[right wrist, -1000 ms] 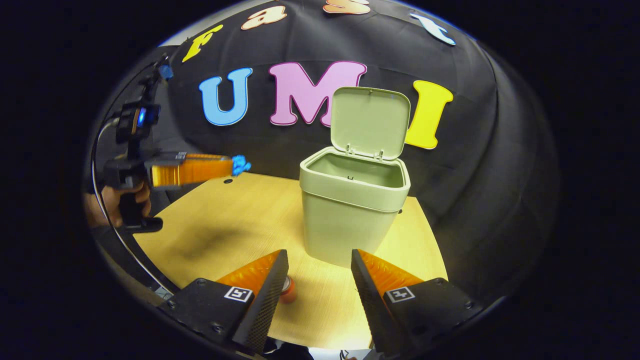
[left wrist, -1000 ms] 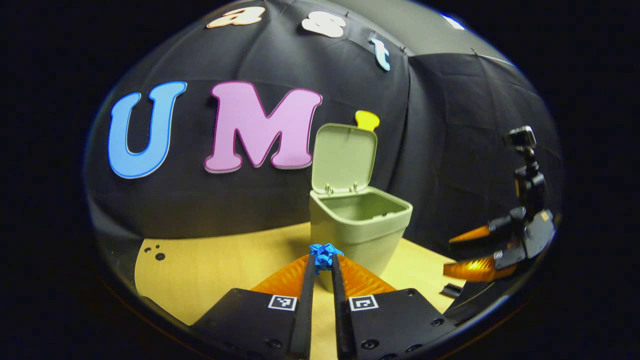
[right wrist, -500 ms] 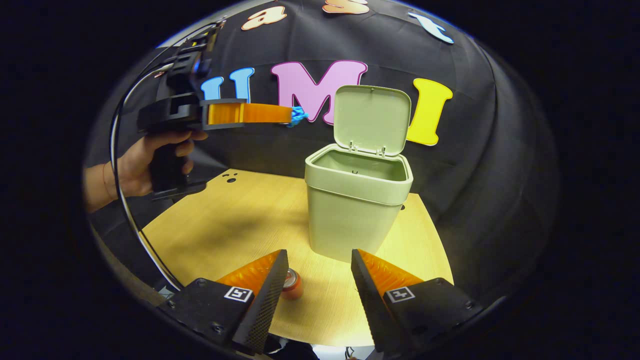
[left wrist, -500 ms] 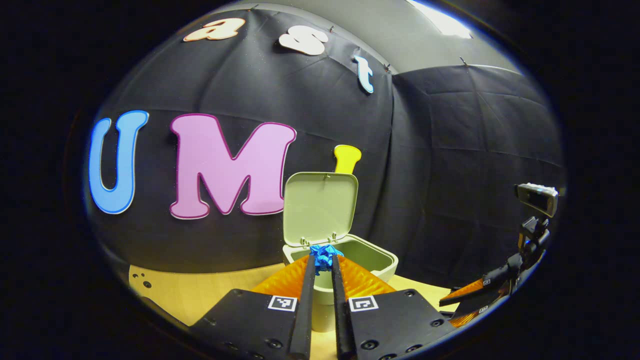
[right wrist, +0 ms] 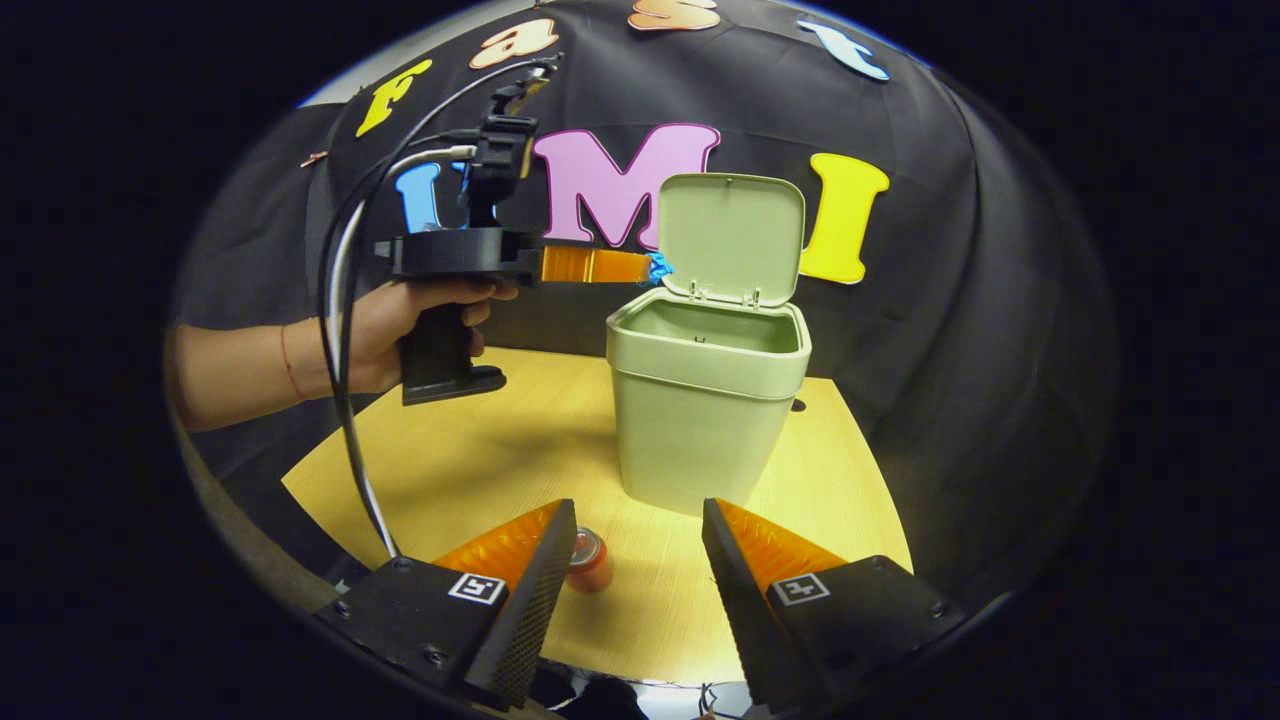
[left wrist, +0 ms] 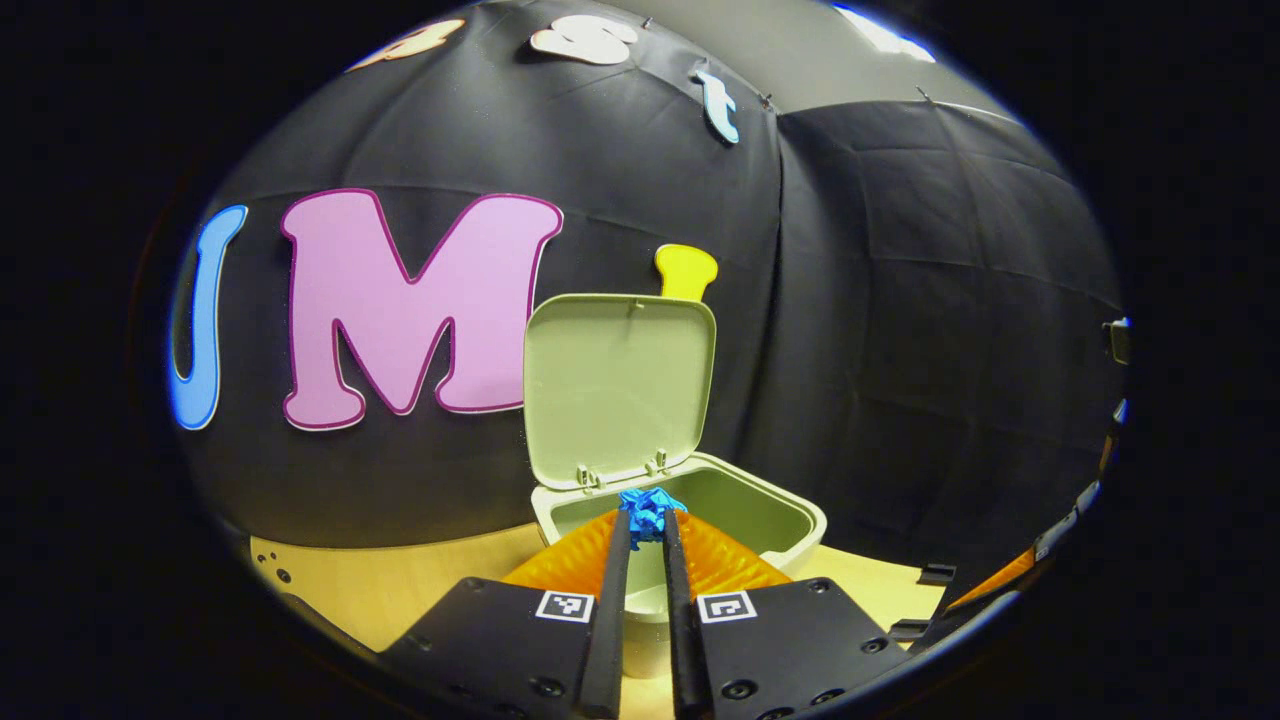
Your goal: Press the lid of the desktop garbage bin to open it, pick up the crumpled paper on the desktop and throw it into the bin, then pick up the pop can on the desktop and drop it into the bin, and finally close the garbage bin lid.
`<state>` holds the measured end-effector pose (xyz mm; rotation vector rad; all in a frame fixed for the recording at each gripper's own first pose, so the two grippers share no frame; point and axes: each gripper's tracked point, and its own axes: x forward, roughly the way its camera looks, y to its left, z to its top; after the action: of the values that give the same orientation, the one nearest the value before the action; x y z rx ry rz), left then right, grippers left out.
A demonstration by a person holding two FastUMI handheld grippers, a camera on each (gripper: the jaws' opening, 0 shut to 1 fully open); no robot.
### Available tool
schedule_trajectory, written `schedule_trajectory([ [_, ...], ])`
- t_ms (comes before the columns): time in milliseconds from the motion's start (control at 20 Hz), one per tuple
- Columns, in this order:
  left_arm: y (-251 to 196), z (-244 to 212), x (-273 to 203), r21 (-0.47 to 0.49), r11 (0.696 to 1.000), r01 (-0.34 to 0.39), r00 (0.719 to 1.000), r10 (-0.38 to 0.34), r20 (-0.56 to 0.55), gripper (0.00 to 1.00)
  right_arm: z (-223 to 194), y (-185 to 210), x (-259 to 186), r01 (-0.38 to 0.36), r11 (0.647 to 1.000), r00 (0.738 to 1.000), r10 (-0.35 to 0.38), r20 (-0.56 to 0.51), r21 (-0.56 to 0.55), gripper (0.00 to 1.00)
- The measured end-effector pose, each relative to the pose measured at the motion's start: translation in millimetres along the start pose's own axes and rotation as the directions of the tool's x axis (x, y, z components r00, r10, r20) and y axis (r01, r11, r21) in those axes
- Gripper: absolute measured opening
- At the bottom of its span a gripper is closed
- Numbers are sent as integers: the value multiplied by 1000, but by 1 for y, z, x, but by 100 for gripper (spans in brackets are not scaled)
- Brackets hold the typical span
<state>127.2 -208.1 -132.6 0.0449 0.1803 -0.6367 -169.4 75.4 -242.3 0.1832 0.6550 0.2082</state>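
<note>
Paper (left wrist: 648,508): blue crumpled wad, pinched at the tips of the left gripper (left wrist: 646,520), whose fingers are closed down on it with only a narrow slit between them. In the right gripper view the paper (right wrist: 659,268) sits at the near-left edge of the bin (right wrist: 705,400), level with the lower part of the raised lid (right wrist: 732,238), above the rim rather than over the middle of the opening. The bin mouth lies just ahead of and below the left tips in the left gripper view. A hand (right wrist: 400,320) holds the left gripper level.

Right gripper (right wrist: 638,560): wide open, empty, low over the table (right wrist: 480,460). The can (right wrist: 588,560) stands just ahead of its left finger, near the bin's base.

Risks, as judged:
- Release here could land the wad on the rim or let it fall outside on the near side; it is light and may bounce.
- Advancing further could knock the upright lid shut, or shove the bin, which looks light.
- Paper may cling to a pad on opening.

Change from 1.0 s ago: the left gripper has risen and closed on the bin; then the wad was well short of it, lower, over open table. Grip unchanged. The right gripper has barely shifted; the can shows a little more beside its finger.
</note>
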Motion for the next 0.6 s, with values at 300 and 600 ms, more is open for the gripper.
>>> schedule_trajectory([
  [300,1,-16,20,0,1000,-16,999,16,-43,24,-6,-11,-5,29,999,1000,-28,-8,26,81],
  [600,-3,-21,22,-3,1000,-24,998,23,-50,74,-6,-17,-6,43,998,999,-43,-1,45,81],
])
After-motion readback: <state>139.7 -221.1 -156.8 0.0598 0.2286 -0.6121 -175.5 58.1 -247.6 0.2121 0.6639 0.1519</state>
